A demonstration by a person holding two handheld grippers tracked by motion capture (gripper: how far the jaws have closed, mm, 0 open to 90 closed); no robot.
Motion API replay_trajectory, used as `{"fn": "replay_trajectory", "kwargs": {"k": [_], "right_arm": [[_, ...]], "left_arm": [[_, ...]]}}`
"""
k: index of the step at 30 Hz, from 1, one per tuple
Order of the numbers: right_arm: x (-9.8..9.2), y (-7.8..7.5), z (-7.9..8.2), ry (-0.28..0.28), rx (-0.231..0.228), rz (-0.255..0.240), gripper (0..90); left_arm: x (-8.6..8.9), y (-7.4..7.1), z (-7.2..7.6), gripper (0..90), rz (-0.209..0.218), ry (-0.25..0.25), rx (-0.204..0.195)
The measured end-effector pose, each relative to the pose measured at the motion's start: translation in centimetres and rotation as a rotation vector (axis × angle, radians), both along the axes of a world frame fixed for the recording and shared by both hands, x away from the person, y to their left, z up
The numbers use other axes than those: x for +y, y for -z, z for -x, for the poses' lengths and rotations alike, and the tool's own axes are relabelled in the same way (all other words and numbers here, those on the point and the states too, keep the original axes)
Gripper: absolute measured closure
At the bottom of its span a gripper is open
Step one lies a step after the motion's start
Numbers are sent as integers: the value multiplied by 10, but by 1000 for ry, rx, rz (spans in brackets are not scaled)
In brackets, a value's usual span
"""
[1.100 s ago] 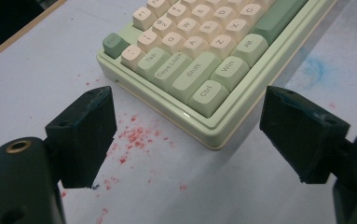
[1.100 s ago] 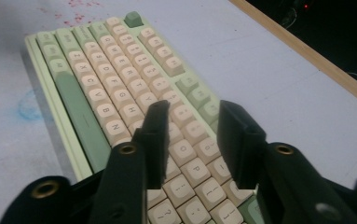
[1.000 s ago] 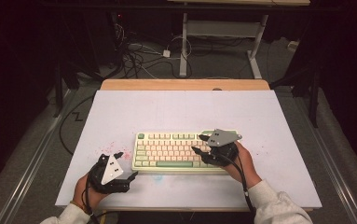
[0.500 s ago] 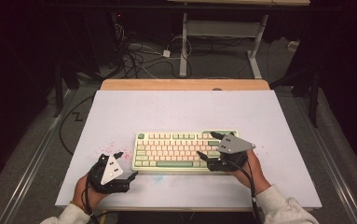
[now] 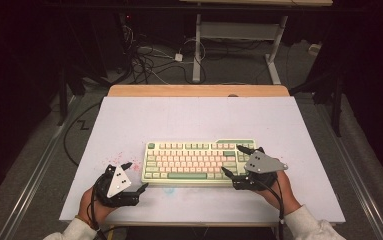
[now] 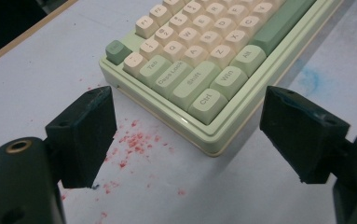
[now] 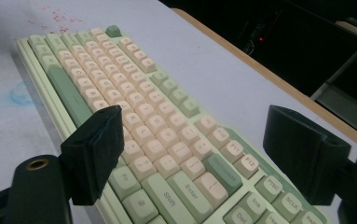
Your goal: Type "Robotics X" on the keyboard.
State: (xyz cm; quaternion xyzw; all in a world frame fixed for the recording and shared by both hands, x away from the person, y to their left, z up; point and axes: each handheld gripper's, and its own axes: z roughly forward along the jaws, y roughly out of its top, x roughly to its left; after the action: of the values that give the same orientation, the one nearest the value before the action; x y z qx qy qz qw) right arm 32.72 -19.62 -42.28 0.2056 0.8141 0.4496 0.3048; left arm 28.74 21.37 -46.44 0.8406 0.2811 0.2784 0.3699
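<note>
Two hand-held grippers flank a pastel keyboard [image 5: 199, 161], neither grasping it.

The right gripper [image 5: 238, 162] has just been opening; its spread jaws frame the keyboard's right end, pads clear, having slid outward from the keys. The left gripper [image 5: 135, 176], jaws released, faces the near-left corner. Any grasp remains ahead.

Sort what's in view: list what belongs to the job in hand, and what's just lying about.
In the job: keyboard, left gripper, right gripper, both open.

Lying about: red specks, blue smudge, cables on the floor, desk frame behind.
</note>
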Motion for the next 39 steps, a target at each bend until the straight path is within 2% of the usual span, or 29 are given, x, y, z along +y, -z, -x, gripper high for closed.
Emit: {"fn": "replay_trajectory", "kwargs": {"k": [5, 13, 18, 20, 23, 25, 29, 31, 33, 39], "right_arm": [[-9, 2, 5, 20, -11, -1, 202], [-20, 9, 16, 43, -10, 10, 202], [-23, 16, 24, 44, 15, 24, 202], [-23, 19, 28, 41, 22, 30, 203], [-24, 22, 32, 41, 29, 50, 203], [-24, 24, 34, 41, 31, 57, 203], [-25, 26, 38, 37, 42, 62, 205], [-25, 26, 39, 38, 39, 67, 205], [-26, 26, 39, 42, 42, 67, 206], [-26, 28, 38, 44, 47, 72, 212]], "left_arm": [[2, -9, 3, 177, 109, -8, -30], [-6, -12, -1, 220, 111, 13, -9], [-20, -20, -12, 349, 90, 48, 11], [-26, -25, -16, 446, 82, 63, 9], [-37, -30, -22, 541, 62, 88, 26], [-44, -32, -26, 612, 58, 108, 53], [-56, -35, -34, 769, 22, 141, 54], [-61, -36, -39, 845, 15, 159, 71], [-66, -36, -45, 856, -2, 156, 76], [-84, -35, -62, 873, -43, 179, 128]]}}
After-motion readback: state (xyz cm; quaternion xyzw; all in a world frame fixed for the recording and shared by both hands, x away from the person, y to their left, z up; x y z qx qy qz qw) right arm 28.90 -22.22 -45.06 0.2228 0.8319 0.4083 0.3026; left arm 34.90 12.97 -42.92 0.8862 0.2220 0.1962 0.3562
